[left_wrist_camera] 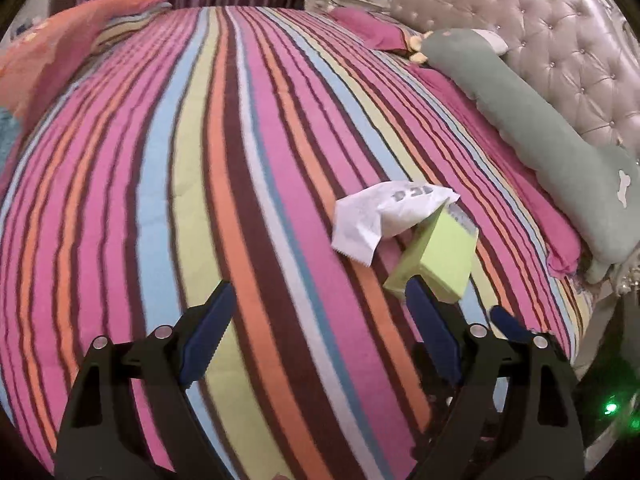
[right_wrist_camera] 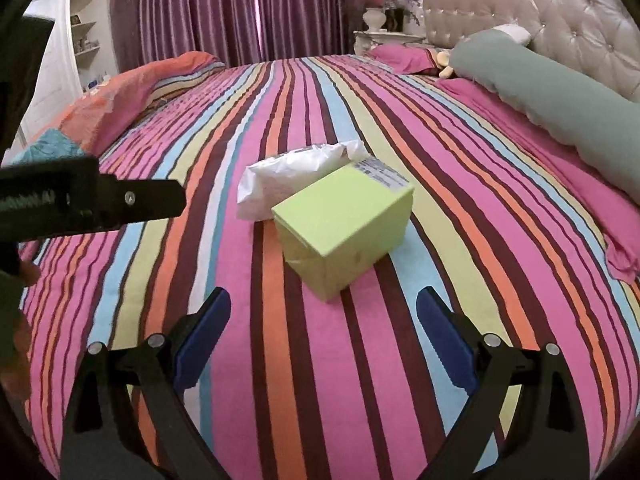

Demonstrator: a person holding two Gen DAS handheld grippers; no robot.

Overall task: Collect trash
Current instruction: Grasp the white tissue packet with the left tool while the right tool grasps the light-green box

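Observation:
A lime-green cardboard box (right_wrist_camera: 344,224) lies on the striped bedspread (right_wrist_camera: 280,360), with a crumpled white plastic wrapper (right_wrist_camera: 296,172) touching its far side. My right gripper (right_wrist_camera: 323,298) is open and empty, hovering just short of the box, which sits centred ahead of its jaws. In the left wrist view the box (left_wrist_camera: 436,256) and the wrapper (left_wrist_camera: 384,216) lie ahead and to the right. My left gripper (left_wrist_camera: 320,300) is open and empty over bare bedspread (left_wrist_camera: 200,160), its right fingertip overlapping the box's near corner. The left gripper (right_wrist_camera: 172,200) also shows side-on at the left edge of the right wrist view.
A long grey-green bolster (right_wrist_camera: 560,92) and pink pillows (right_wrist_camera: 404,58) lie along the tufted headboard (right_wrist_camera: 560,12) on the right. A folded orange-pink quilt (right_wrist_camera: 132,96) sits at the bed's far left. Purple curtains (right_wrist_camera: 240,8) and a nightstand with a vase (right_wrist_camera: 376,28) stand behind.

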